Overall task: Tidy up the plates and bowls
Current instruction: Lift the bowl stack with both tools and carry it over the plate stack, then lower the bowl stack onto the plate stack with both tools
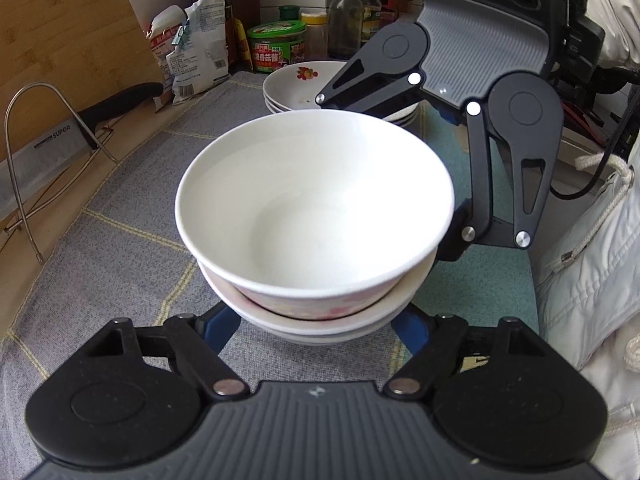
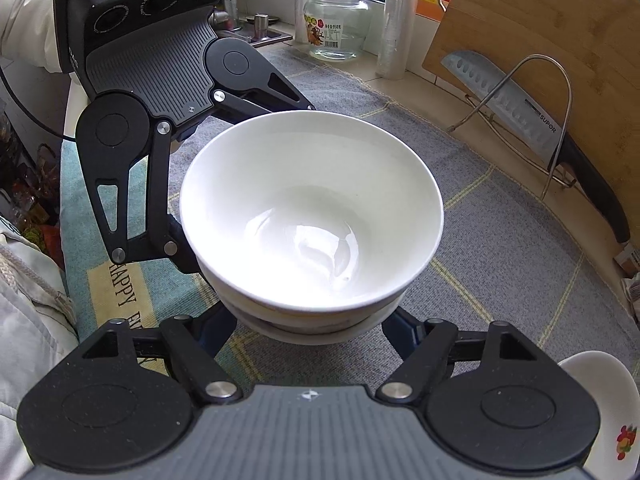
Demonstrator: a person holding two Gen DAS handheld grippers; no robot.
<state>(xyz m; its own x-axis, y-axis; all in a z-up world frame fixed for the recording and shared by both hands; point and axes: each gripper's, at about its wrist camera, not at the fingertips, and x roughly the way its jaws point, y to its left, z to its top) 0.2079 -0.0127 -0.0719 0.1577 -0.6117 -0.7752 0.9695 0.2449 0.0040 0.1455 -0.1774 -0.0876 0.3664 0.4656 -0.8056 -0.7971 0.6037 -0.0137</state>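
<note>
Two black grippers, left (image 1: 318, 330) and right (image 2: 310, 330), each clamped on opposite sides of bowl stack (image 1: 316, 208), blue pads against lower walls. Round, glossy white ceramic, nested, resting on woven grey cloth (image 1: 120, 248). Beyond: shallow plates (image 1: 296, 84) piled, flower-printed; bent wire rack (image 1: 40, 152); steel knife (image 2: 520, 112); bamboo board (image 1: 68, 32).

hand-held gripper (image 1: 320, 322): black, grey ribbed body, silver screws | sleeve (image 1: 592, 280): white, drawcord
</note>
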